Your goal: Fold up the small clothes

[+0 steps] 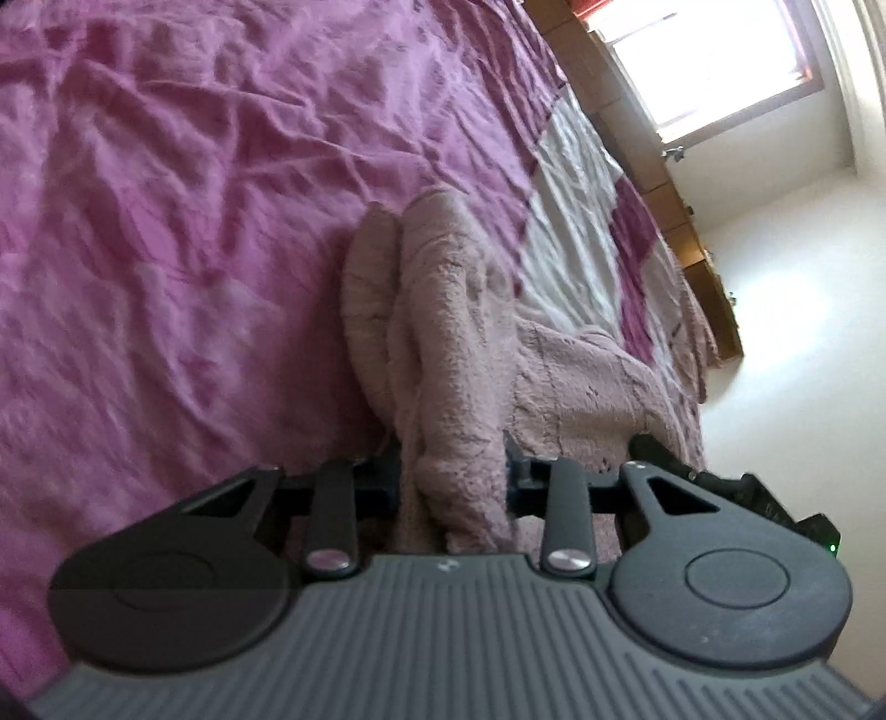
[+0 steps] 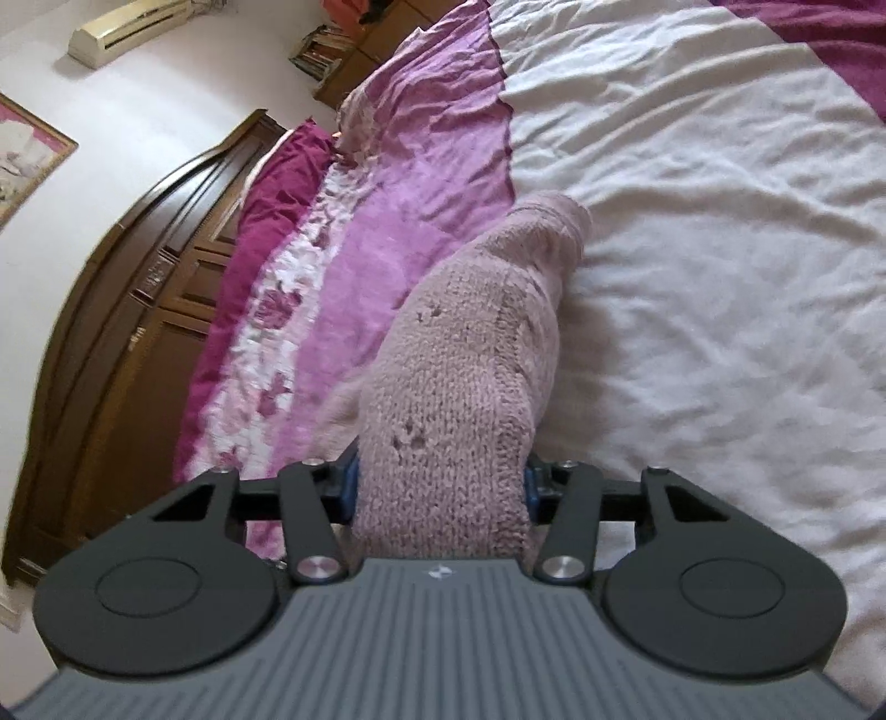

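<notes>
Left gripper (image 1: 451, 482) and right gripper (image 2: 440, 493) each clamped the pink sweater (image 2: 470, 354) above the bed (image 2: 692, 249). Lifting evenly should keep the fold straight.

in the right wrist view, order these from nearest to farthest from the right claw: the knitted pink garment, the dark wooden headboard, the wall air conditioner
1. Knitted pink garment: bunched between the pads of the right claw, straight ahead.
2. Dark wooden headboard: off to the left, past the bedding's floral edge.
3. Wall air conditioner: top left corner, high on the wall beyond the headboard.
</notes>
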{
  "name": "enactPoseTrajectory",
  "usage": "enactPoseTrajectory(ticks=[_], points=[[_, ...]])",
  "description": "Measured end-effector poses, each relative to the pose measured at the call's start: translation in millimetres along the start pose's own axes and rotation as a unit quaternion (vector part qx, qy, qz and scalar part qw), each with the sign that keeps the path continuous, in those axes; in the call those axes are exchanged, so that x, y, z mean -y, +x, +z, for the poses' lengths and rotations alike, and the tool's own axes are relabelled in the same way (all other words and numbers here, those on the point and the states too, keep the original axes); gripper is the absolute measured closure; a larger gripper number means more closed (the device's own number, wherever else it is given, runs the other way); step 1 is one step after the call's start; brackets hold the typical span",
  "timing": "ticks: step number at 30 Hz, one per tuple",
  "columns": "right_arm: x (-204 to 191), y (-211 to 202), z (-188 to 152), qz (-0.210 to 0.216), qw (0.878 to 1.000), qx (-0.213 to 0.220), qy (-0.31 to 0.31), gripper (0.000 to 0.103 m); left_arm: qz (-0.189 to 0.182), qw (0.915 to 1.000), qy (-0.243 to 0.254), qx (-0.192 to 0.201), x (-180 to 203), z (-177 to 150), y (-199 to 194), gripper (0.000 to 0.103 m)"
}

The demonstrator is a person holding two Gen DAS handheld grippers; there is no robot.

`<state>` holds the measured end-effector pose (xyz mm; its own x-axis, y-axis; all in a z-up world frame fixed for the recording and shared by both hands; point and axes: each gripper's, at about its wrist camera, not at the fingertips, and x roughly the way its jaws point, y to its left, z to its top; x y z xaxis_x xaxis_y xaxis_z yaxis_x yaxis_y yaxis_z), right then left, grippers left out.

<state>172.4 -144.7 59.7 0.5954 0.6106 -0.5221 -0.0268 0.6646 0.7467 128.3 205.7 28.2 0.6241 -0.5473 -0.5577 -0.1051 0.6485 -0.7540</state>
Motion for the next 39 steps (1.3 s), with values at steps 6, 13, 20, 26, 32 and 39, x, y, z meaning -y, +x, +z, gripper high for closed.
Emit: enactPoseTrajectory(ticks=[6, 13, 20, 26, 32, 39], points=[[-17.6, -60.1, 4.6, -0.002, 0.999, 0.017, -0.032, 0.048, -0.028, 0.9988, 0.024, -0.031, 38.6, -31.3, 0.2, 0.069], [6.9, -134.8, -17.3, -0.048, 0.996, 0.030, -0.071, 0.047, -0.022, 0.9904, 0.107, -0.085, 72.8, -83.9, 18.3, 0.069], [80.2, -146.6, -58.0, -0.098, 0.995, 0.017, -0.010, 0.044, 0.048, 0.9801, 0.165, -0.099, 74.1, -113.1, 33.2, 0.062], [98.4, -154.6, -71.6, -0.093, 0.995, 0.029, 0.007, 0.038, 0.066, 0.9802, 0.161, -0.095, 73.2, -111.1, 30.6, 0.054], [75.9, -159.2, -54.0, -0.113, 0.992, 0.053, -0.027, 0.029, 0.084, 0.9779, 0.185, -0.049, 100.4, -90.0, 25.0, 0.054], [83.9, -152.8, -20.8, -0.099, 0.991, 0.084, -0.022, 0.036, 0.134, 0.9674, 0.214, -0.019, 117.5, -76.5, 65.2, 0.056]])
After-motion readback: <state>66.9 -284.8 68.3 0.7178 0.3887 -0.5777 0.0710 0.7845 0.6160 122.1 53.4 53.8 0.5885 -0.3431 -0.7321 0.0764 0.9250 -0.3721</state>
